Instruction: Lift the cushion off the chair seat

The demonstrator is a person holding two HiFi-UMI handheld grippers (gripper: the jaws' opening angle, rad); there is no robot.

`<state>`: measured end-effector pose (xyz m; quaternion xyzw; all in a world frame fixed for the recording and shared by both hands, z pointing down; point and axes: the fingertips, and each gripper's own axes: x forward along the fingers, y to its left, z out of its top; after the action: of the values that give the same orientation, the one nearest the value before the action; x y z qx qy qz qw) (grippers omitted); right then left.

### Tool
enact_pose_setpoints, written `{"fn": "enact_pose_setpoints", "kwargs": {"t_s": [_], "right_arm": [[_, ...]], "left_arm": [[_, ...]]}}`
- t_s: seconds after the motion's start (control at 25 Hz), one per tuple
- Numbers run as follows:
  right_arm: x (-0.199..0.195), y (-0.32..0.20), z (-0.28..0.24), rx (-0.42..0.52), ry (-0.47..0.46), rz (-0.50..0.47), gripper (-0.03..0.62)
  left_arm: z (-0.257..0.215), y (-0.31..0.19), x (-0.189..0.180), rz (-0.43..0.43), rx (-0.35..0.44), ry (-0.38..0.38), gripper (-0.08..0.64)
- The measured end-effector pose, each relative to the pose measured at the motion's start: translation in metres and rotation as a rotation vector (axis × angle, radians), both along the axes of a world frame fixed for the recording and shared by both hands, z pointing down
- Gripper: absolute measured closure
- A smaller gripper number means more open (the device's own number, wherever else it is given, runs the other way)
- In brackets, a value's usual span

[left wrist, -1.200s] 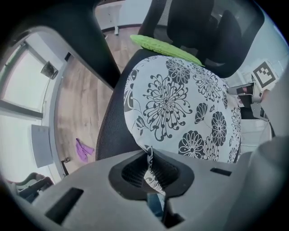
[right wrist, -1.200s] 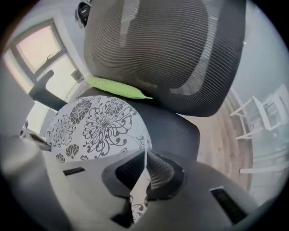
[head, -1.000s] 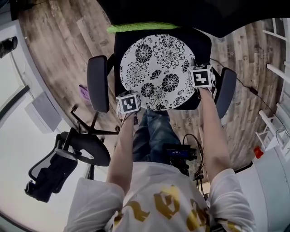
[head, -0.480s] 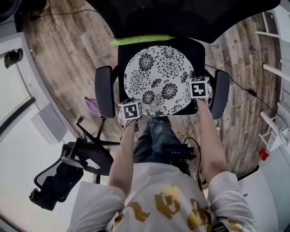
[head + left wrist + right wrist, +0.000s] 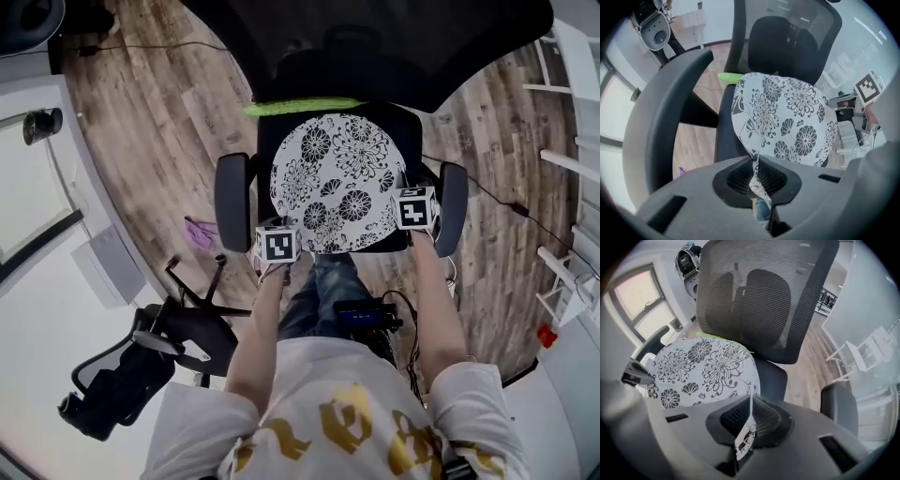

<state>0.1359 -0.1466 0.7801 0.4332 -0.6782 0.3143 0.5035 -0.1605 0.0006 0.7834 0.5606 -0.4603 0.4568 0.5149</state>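
Note:
A round white cushion [image 5: 336, 180] with black flower print hangs just above the black office chair seat [image 5: 412, 131]. My left gripper [image 5: 278, 246] is shut on the cushion's near left edge; in the left gripper view the fabric [image 5: 757, 180] is pinched between the pads. My right gripper [image 5: 415, 210] is shut on the cushion's right edge, where the right gripper view shows a fold of cloth [image 5: 746, 432] clamped. From that view the cushion [image 5: 701, 369] spreads to the left and the mesh backrest [image 5: 759, 291] rises behind it. In the left gripper view the cushion [image 5: 787, 117] sags toward the seat.
The chair's armrests [image 5: 232, 202] [image 5: 452, 208] flank the cushion. A green strip [image 5: 302, 106] lies at the seat's back edge. A second black chair [image 5: 141, 356] lies at the lower left on the wooden floor [image 5: 150, 122]. White shelving [image 5: 572, 159] stands at the right.
Both grippers have risen with the cushion's edges pinched in them. In the head view the chair has slid toward the middle of the frame and looks smaller.

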Motion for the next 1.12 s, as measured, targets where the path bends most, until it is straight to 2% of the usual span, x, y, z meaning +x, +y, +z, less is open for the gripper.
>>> {"fn": "enact_pose_setpoints", "kwargs": {"t_s": [0.16,0.28,0.44,0.6,0.68,0.84,1.0,1.12], "right_arm": [[0.001,0.003,-0.011,0.001,0.006,-0.001,0.574],[0.003,0.002,-0.019,0.011,0.0,0.006,0.574],[0.004,0.0,-0.036,0.041,-0.016,-0.001,0.574],[0.005,0.004,-0.049,0.074,0.022,-0.063,0.574],[0.007,0.004,-0.055,0.088,0.025,-0.064,0.574],[0.011,0.012,-0.066,0.072,-0.02,-0.01,0.574],[0.019,0.018,-0.084,0.095,-0.026,0.037,0.574],[0.023,0.023,-0.096,0.124,-0.016,0.031,0.574]], "left_arm": [[-0.016,-0.007,-0.004,0.01,0.012,-0.009,0.535],[-0.021,-0.011,-0.012,-0.028,0.0,-0.013,0.535],[-0.028,-0.018,-0.013,-0.032,0.015,-0.018,0.535],[-0.034,-0.021,-0.021,-0.098,0.017,-0.013,0.535],[-0.037,-0.026,-0.023,-0.111,0.025,-0.01,0.535],[-0.049,-0.029,-0.023,-0.101,0.045,-0.012,0.535],[-0.065,-0.034,-0.022,-0.085,0.079,-0.01,0.535],[-0.075,-0.038,-0.019,0.012,0.115,-0.033,0.535]]}}
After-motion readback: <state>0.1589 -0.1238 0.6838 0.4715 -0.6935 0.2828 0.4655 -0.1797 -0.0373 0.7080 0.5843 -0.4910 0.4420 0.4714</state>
